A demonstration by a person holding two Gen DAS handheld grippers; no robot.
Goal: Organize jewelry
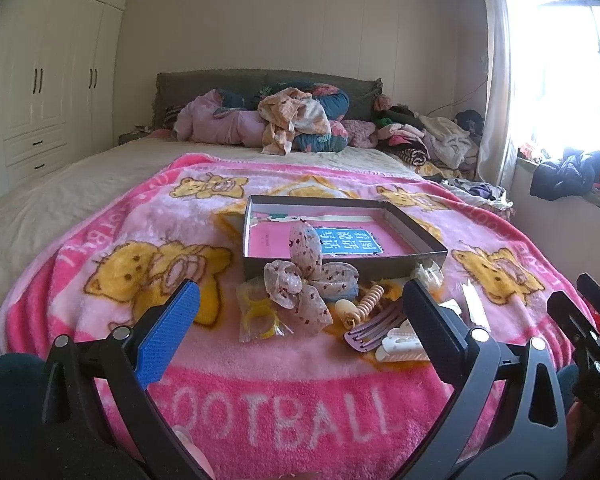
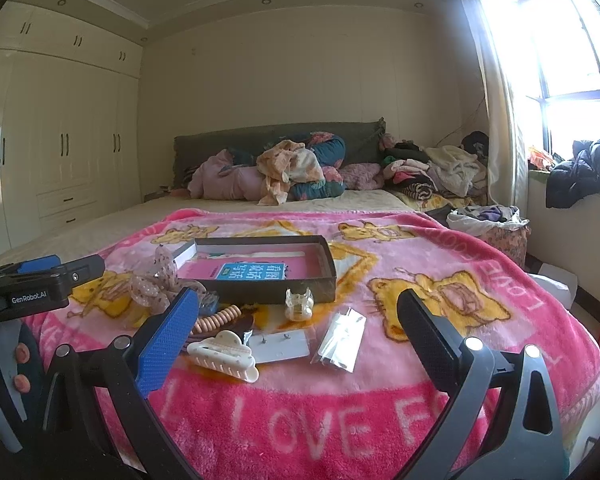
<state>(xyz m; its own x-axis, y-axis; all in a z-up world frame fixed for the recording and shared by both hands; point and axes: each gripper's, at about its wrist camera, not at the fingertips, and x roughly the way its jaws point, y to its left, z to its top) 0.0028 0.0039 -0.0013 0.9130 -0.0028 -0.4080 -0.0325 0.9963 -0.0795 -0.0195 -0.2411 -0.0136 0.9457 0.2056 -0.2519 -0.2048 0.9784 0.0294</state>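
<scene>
A shallow dark box (image 1: 414, 220) (image 2: 326, 258) lies on the pink blanket with a pink and blue book inside. In front of it lie a spotted fabric bow (image 1: 306, 280) (image 2: 156, 282), a bag of yellow rings (image 1: 258, 318), a beaded spiral tie (image 1: 370, 298) (image 2: 218, 320), a purple comb clip (image 1: 374, 328), a cream claw clip (image 2: 224, 354), a clear claw clip (image 2: 299, 304), an earring card (image 2: 280, 346) and a small clear packet (image 2: 340, 340). My left gripper (image 1: 300, 304) is open above the bow. My right gripper (image 2: 298, 316) is open above the clips.
The pink teddy-bear blanket (image 1: 300, 408) covers the bed's near end. Piled clothes and bedding (image 1: 292, 120) lie by the headboard. White wardrobes (image 1: 40, 92) stand left. A window ledge with clothes (image 2: 580, 176) and a laundry basket (image 2: 496, 224) are at the right.
</scene>
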